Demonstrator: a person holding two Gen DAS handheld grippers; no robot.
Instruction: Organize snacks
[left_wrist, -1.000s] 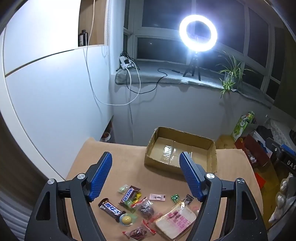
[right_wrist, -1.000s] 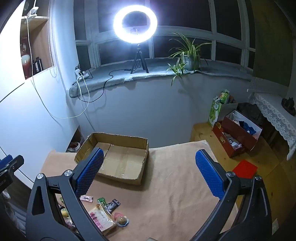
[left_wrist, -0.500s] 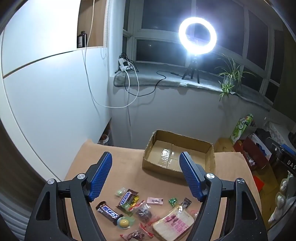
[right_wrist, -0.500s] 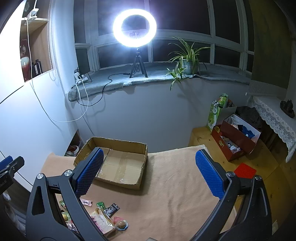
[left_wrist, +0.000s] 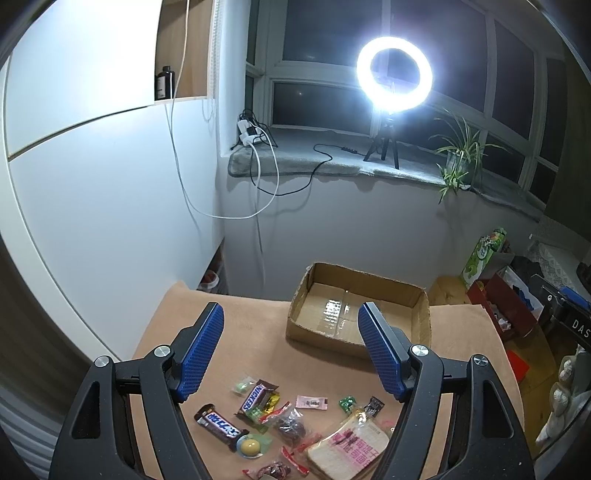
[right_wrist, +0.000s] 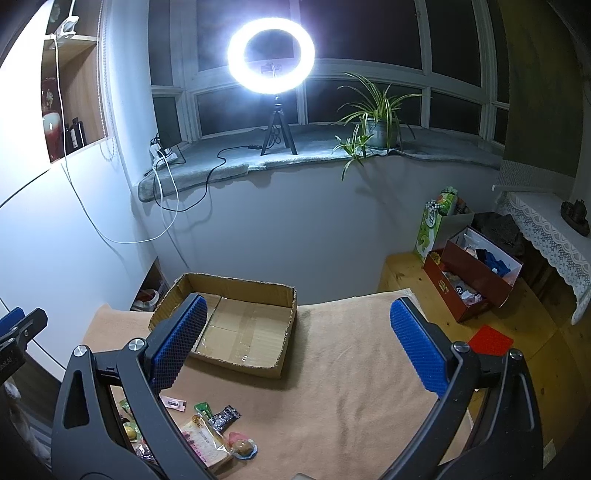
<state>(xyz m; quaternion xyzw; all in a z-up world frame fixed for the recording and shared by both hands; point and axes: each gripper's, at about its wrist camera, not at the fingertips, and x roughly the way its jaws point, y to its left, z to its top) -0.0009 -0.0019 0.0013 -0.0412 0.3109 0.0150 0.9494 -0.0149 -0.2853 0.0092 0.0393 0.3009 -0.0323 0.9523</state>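
Your left gripper (left_wrist: 290, 349) hangs spread and empty above the snacks (left_wrist: 291, 417), lower centre of its frame, probably lined up for a first pick. I count about ten wrapped pieces, two of them chocolate bars. One empty box (right_wrist: 236, 325) waits centre-left. Your right gripper (right_wrist: 299, 343) is spread too, holding nothing.

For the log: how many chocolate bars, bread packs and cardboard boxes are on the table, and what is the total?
Dark-wrapped chocolate bars: 2
Clear-wrapped bread slice pack: 1
Open brown cardboard box: 1
Total: 4
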